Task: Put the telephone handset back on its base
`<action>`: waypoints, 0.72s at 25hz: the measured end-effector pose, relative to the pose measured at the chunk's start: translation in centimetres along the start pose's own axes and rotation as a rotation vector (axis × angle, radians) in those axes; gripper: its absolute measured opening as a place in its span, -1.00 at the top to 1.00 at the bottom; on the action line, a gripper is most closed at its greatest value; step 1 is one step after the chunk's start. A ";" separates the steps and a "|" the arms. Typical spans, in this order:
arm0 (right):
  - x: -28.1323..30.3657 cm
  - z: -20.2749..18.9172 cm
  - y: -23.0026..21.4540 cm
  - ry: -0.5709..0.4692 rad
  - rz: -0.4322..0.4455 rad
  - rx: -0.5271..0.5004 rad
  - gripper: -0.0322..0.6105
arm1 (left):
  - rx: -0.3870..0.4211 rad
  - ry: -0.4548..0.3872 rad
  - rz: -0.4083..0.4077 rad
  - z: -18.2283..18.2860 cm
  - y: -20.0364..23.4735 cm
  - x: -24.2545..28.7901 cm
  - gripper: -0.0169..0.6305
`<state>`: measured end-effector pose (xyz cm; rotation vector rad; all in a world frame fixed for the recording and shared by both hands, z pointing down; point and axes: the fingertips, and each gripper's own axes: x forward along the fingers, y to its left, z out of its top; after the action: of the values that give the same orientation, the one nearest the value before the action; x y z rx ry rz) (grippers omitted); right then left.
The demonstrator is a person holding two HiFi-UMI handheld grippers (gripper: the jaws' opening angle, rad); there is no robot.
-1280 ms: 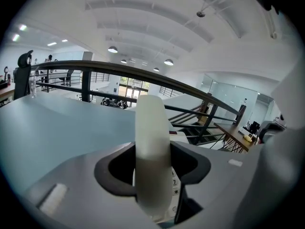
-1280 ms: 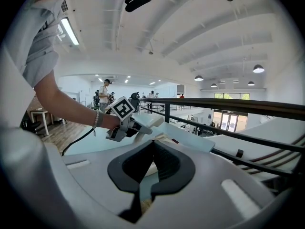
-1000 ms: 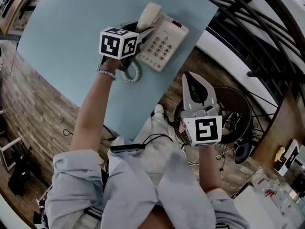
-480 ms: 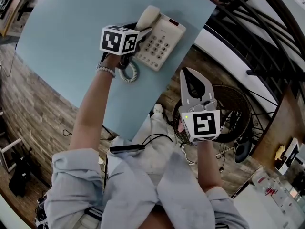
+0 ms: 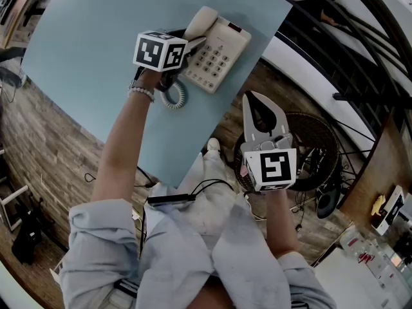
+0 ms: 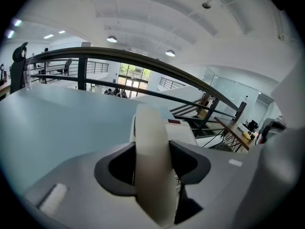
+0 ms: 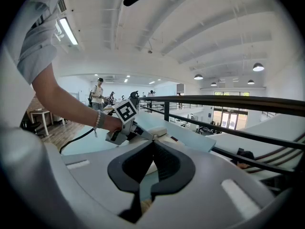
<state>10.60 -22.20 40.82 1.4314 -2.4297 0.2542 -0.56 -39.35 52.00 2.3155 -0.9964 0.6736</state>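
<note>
A cream telephone base [image 5: 219, 55] with a keypad sits near the right edge of the pale blue table [image 5: 90, 44]. The cream handset [image 5: 201, 22] lies along the base's left side, and I cannot tell whether it rests in the cradle. My left gripper [image 5: 195, 43] is shut on the handset [image 6: 151, 175], which fills the gap between its jaws, with the base [image 6: 183, 131] just beyond. A coiled cord [image 5: 174, 96] hangs below the left hand. My right gripper [image 5: 255, 98] hovers off the table's edge with its jaws shut [image 7: 153, 145] on nothing.
A dark wicker basket [image 5: 318, 148] stands on the wooden floor under the right gripper. Black railings [image 5: 347, 50] run past the table's far right. A black cable and a slim black device [image 5: 172, 199] lie on the person's lap.
The left gripper and the handset have edged slightly farther along the base's left side. The right gripper has stayed almost still.
</note>
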 end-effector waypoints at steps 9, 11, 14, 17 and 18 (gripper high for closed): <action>-0.4 -0.3 0.5 0.018 0.002 -0.011 0.88 | 0.010 0.020 0.000 -1.0 -0.2 0.0 0.30; -0.6 -0.3 0.6 0.017 0.001 -0.012 0.88 | 0.013 0.012 0.002 -0.9 -0.3 0.0 0.30; -0.7 -0.3 0.8 0.006 -0.002 -0.009 0.88 | 0.020 0.000 0.013 -1.0 -0.4 0.1 0.30; -0.9 -0.1 0.8 -0.003 -0.008 -0.008 0.88 | 0.043 -0.007 0.022 -1.2 -0.5 0.1 0.30; -1.0 -0.1 0.8 -0.004 -0.009 -0.008 0.88 | 0.046 -0.009 0.030 -1.3 -0.4 0.0 0.30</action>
<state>10.32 -20.95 40.54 1.4404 -2.4238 0.2402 -0.54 -38.28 52.83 2.3495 -1.0321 0.7057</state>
